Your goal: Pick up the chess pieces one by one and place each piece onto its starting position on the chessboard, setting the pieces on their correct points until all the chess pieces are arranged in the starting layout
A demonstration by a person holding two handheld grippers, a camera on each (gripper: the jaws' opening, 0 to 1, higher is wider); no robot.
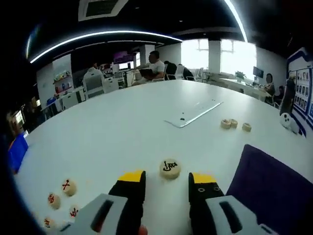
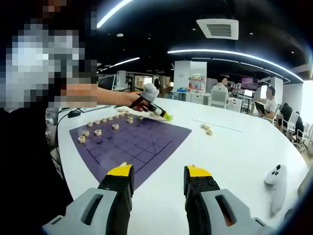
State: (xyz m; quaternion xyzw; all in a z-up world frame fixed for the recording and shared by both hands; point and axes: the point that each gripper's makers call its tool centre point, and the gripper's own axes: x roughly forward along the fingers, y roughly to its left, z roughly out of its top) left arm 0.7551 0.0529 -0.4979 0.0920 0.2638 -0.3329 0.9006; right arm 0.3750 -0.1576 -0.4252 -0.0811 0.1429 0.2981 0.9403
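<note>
Left gripper view: left gripper low over the white table, fingers wide apart, nothing held. A black-marked piece lies flat on the table just past the fingertips, lined up with the gap, not touched as far as I can tell. Looks like the next pick. Purple chessboard corner sits just right of it. Loose red-marked pieces lie at lower left, off the board. Farther out, three more pieces sit near a flat clear sheet. A white toy stands at far right.

Right gripper view: right gripper hovers above the near edge of the board, fingers open and empty. Board is mostly bare. Placed pieces run along its far-left edge in a row, a few just inside it; can't read the characters, so can't confirm the points are correct. The other gripper reaches past the far corner. Small pile is still on the table beyond the board.

Judgement: early to mid stage. One side is partly laid out, the near side is untouched, and several loose groups are left to place.
</note>
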